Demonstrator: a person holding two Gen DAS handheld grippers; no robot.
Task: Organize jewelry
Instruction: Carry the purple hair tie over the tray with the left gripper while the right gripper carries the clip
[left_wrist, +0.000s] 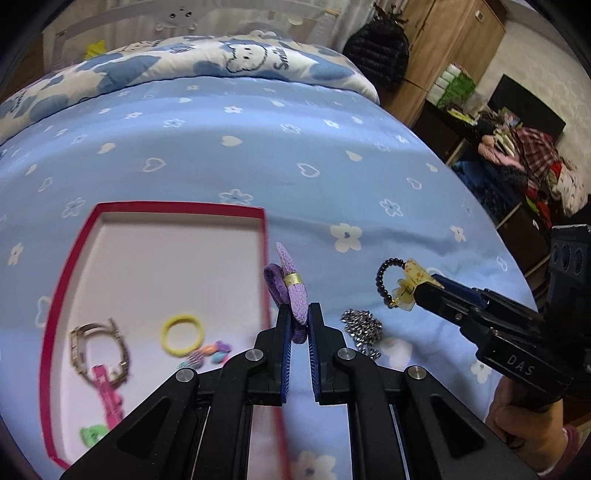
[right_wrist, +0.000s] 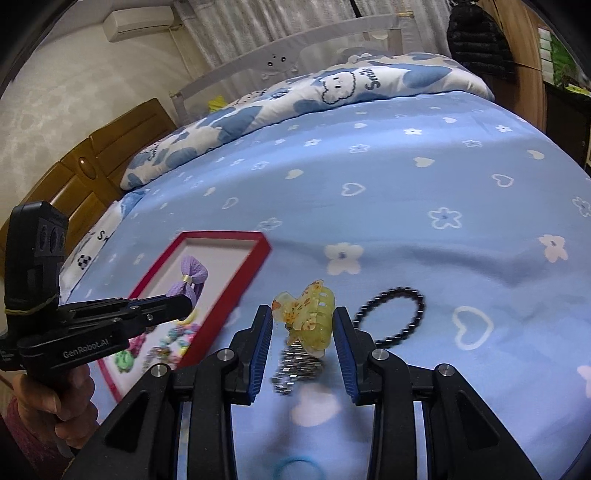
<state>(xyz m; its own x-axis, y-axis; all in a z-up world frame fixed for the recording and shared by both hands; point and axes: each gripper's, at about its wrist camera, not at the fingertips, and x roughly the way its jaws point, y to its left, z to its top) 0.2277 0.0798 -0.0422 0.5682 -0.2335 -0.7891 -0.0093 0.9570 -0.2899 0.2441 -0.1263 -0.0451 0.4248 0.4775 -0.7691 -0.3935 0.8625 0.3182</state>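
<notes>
My left gripper (left_wrist: 300, 308) is shut on a purple bow hair tie (left_wrist: 291, 291), held above the right rim of the red box (left_wrist: 264, 236). The same bow (right_wrist: 194, 277) shows at the left gripper's tip (right_wrist: 188, 301) in the right wrist view. My right gripper (right_wrist: 303, 321) is shut on a yellow claw clip (right_wrist: 308, 317), lifted off the blue bedsheet (right_wrist: 369, 192). A silver chain (right_wrist: 295, 365) lies under it and a black bead bracelet (right_wrist: 391, 317) just to its right. The box holds a watch (left_wrist: 99, 347), a yellow hair tie (left_wrist: 183, 334), a pink clip (left_wrist: 109, 391) and small coloured pieces.
A cartoon-print quilt (left_wrist: 221, 62) lies across the far end of the bed. A blue hair tie (right_wrist: 295, 469) sits near the bed's front edge. A wardrobe (left_wrist: 450, 40) and piled clothes (left_wrist: 532, 162) stand past the bed's right side. A hand (right_wrist: 55, 402) grips the left gripper's handle.
</notes>
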